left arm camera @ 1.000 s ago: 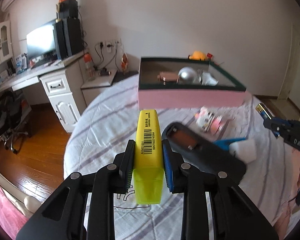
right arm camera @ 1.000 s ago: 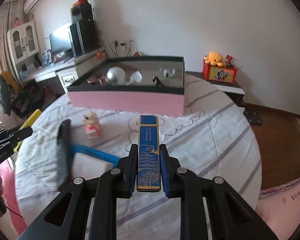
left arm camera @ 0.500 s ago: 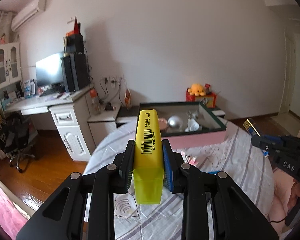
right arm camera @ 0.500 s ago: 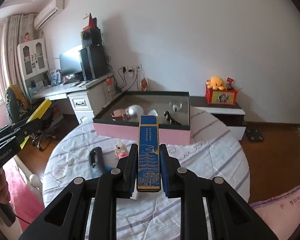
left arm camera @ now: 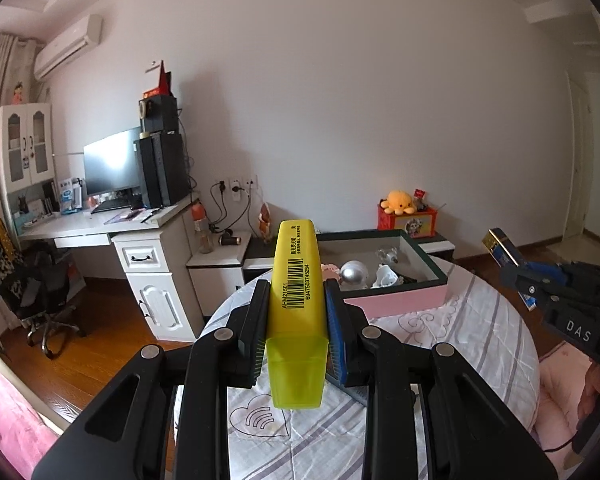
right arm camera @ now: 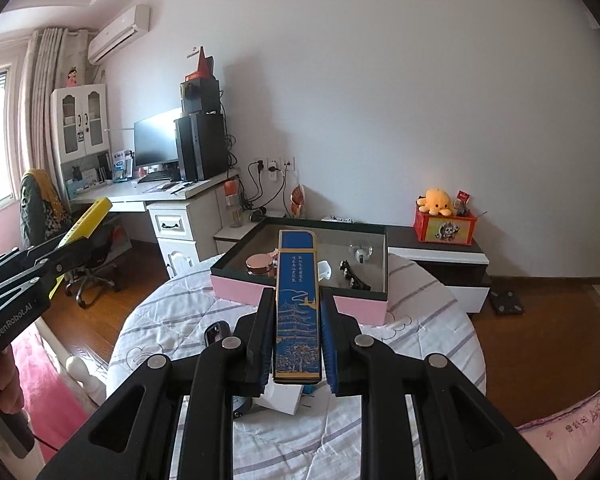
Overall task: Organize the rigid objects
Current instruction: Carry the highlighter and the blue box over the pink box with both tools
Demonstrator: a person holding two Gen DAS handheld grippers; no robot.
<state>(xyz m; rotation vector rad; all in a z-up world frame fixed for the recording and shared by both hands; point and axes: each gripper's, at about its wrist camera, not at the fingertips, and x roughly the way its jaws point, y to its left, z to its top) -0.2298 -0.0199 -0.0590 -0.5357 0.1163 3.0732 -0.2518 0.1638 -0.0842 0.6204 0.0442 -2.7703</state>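
Observation:
My left gripper point(left arm camera: 297, 300) is shut on a yellow highlighter point(left arm camera: 298, 280) with a barcode, held high above the round table point(left arm camera: 492, 340). My right gripper point(right arm camera: 297, 308) is shut on a flat blue box point(right arm camera: 298, 304) with gold pagoda art. Each gripper shows in the other's view: the left gripper point(right arm camera: 66, 240) at the left, the right gripper point(left arm camera: 512, 268) at the right. The pink box with a dark rim point(right arm camera: 352, 306) stands at the table's far side and holds a silver ball point(left arm camera: 353, 271), a rose-gold jar point(right arm camera: 260, 264) and small figurines.
A black object point(right arm camera: 214, 332) and a white block point(right arm camera: 280, 398) lie on the striped cloth below my right gripper. A white desk point(left arm camera: 140, 248) with a monitor stands at the left. A low cabinet with a red box and orange plush point(right arm camera: 444, 220) stands behind the table.
Both grippers have risen and pulled back from the table with their objects still held. The pink box now looks farther away and lower.

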